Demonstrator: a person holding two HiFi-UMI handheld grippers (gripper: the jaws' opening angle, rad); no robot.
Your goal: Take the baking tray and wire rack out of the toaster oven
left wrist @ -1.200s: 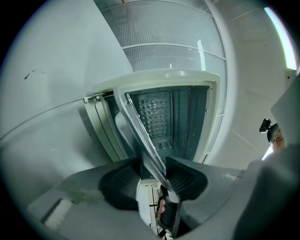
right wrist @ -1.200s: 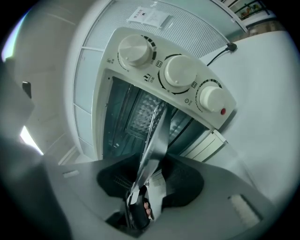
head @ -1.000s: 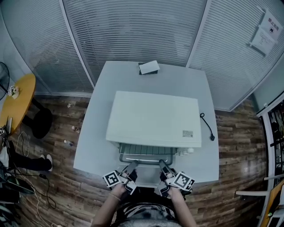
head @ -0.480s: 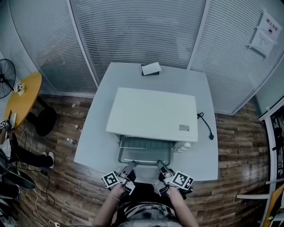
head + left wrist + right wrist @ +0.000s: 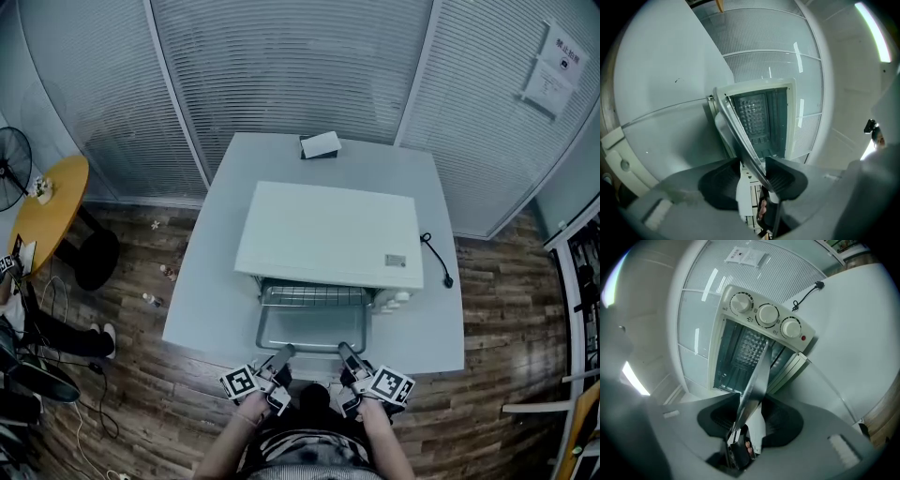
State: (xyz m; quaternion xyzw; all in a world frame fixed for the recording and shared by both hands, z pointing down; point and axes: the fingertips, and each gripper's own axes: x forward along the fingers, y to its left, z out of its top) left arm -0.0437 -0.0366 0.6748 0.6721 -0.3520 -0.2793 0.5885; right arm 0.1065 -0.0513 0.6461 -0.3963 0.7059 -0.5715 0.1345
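A white toaster oven point(image 5: 328, 234) stands on the grey table point(image 5: 211, 281) with its mouth toward me. The metal baking tray point(image 5: 309, 328) sticks out of the mouth, and the wire rack point(image 5: 314, 295) shows just behind it at the opening. My left gripper point(image 5: 279, 359) is shut on the tray's near rim at its left corner. At the right corner, my right gripper point(image 5: 345, 354) is shut on the same rim. The left gripper view has the rim point(image 5: 740, 136) running edge-on between the left gripper's point(image 5: 752, 171) pads. The right gripper point(image 5: 750, 411) likewise clamps the tray point(image 5: 759, 376).
The oven's glass door point(image 5: 834, 390) hangs open below the tray. Three knobs point(image 5: 768, 314) sit beside the opening. A small box point(image 5: 320, 145) lies at the table's far edge and a power cord point(image 5: 436, 262) to the oven's right. A yellow round table point(image 5: 47, 202) stands at the left.
Both grippers have drawn back toward me with the tray. It now sticks farther out of the oven, and more of the wire rack shows.
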